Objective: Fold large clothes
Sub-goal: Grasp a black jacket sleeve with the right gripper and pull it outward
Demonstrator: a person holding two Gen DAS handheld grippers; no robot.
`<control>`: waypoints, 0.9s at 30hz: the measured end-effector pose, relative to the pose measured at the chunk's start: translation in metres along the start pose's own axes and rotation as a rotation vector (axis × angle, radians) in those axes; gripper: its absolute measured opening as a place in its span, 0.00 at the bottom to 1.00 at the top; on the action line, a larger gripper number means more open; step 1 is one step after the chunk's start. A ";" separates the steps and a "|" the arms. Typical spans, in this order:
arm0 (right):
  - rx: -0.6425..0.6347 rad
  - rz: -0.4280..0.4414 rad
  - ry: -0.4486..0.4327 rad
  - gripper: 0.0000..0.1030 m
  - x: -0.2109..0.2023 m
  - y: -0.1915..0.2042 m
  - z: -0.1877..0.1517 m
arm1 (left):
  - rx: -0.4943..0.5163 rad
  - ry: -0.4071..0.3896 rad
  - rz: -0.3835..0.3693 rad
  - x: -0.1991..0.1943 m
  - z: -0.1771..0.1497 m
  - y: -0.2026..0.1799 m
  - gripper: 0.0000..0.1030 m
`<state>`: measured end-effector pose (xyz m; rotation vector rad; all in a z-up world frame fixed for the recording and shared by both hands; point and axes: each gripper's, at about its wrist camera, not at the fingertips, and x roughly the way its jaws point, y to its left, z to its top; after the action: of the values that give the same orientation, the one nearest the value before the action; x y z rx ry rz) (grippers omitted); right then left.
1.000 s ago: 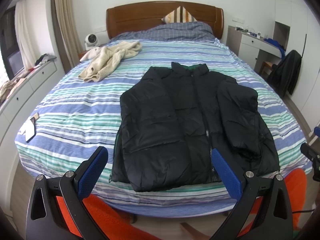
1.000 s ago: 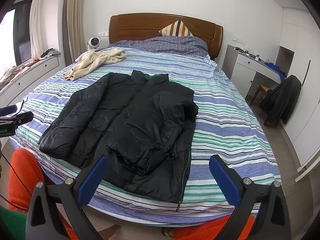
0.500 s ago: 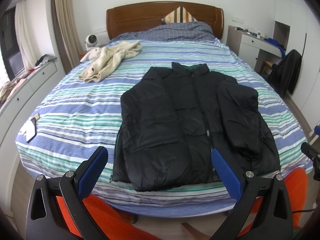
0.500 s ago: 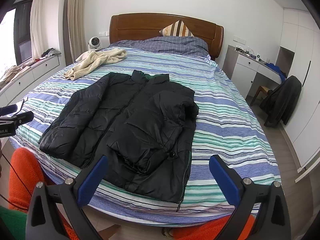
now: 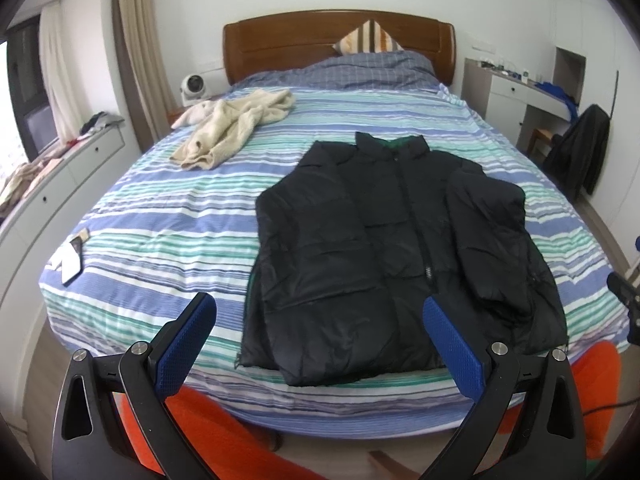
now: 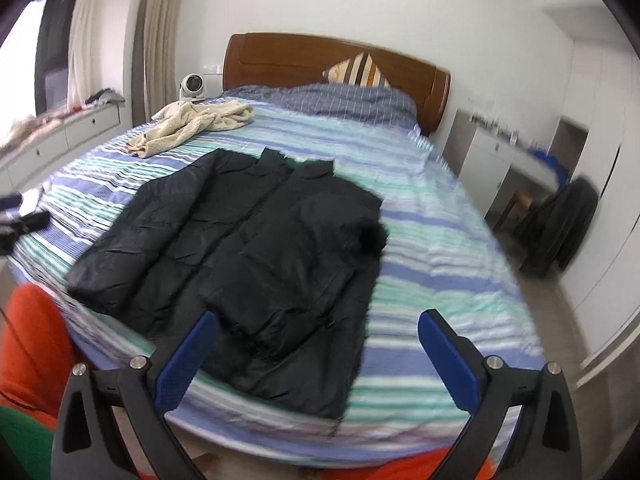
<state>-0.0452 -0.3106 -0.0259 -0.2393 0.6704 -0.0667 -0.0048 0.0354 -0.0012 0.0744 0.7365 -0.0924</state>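
Striped bed (image 5: 168,216) carrying a black puffer jacket (image 5: 384,248), laid flat near the foot edge with sleeves folded inward; cream garment (image 5: 236,128) toward the headboard. Left tool (image 5: 320,322) and right tool (image 6: 316,338): jaws spread wide, empty, short of the jacket.

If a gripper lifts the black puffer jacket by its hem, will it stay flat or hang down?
The black quilted puffer jacket would probably sag: its folded sleeve already lies soft and creased. Its padding looks light. The smooth shell may slip between pads.
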 end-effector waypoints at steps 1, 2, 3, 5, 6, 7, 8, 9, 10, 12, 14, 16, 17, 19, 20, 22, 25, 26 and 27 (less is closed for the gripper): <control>-0.020 0.004 0.001 1.00 0.004 0.000 0.000 | -0.010 0.002 0.001 0.001 0.000 0.003 1.00; -0.055 0.028 0.016 1.00 0.013 0.003 0.000 | -0.017 0.007 0.003 0.002 0.000 0.006 1.00; -0.090 0.059 0.036 1.00 0.022 0.007 -0.001 | -0.022 0.011 0.004 0.003 0.000 0.007 1.00; -0.161 0.112 0.053 1.00 0.038 0.020 -0.006 | -0.036 0.014 0.003 0.002 0.000 0.010 1.00; -0.200 0.136 0.056 1.00 0.045 0.029 -0.009 | -0.041 0.013 0.001 0.002 0.000 0.010 1.00; -0.243 0.159 0.055 1.00 0.054 0.039 -0.012 | -0.046 0.012 -0.002 0.000 0.000 0.010 1.00; -0.285 0.180 0.058 1.00 0.067 0.051 -0.015 | -0.047 0.011 -0.004 -0.001 0.000 0.009 1.00; -0.305 0.196 0.058 1.00 0.077 0.060 -0.016 | -0.046 0.010 -0.005 -0.001 -0.001 0.008 1.00; -0.317 0.216 0.058 1.00 0.088 0.067 -0.016 | -0.043 0.010 -0.004 -0.002 -0.001 0.007 1.00; -0.323 0.253 0.073 0.99 0.122 0.082 -0.016 | -0.033 0.011 0.002 -0.002 -0.002 0.005 1.00; -0.335 0.228 0.118 0.98 0.156 0.091 -0.018 | -0.028 0.010 0.016 -0.003 -0.003 0.004 1.00; -0.296 0.269 0.193 0.83 0.181 0.088 -0.020 | -0.035 0.009 0.026 -0.005 -0.005 0.007 1.00; -0.247 0.299 0.213 0.48 0.183 0.082 -0.017 | -0.040 0.010 0.031 -0.005 -0.006 0.009 1.00; -0.156 0.317 0.156 0.18 0.162 0.060 -0.004 | -0.054 0.019 0.042 -0.005 -0.010 0.014 1.00; -0.128 0.308 0.123 0.15 0.150 0.049 0.002 | -0.061 0.027 0.043 -0.002 -0.011 0.016 1.00; -0.033 0.298 0.045 0.14 0.118 0.012 0.018 | -0.071 0.053 0.037 0.005 -0.014 0.019 1.00; 0.098 0.182 -0.061 0.14 0.071 -0.065 0.036 | -0.061 0.065 0.026 0.012 -0.014 0.015 1.00; 0.147 0.130 -0.088 0.14 0.058 -0.096 0.038 | -0.055 0.057 0.021 0.012 -0.012 0.013 1.00; 0.184 0.087 -0.104 0.14 0.049 -0.120 0.038 | -0.048 0.047 0.015 0.011 -0.010 0.010 1.00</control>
<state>0.0182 -0.4260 0.0021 -0.0363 0.5668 -0.0316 -0.0024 0.0458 -0.0159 0.0366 0.7848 -0.0586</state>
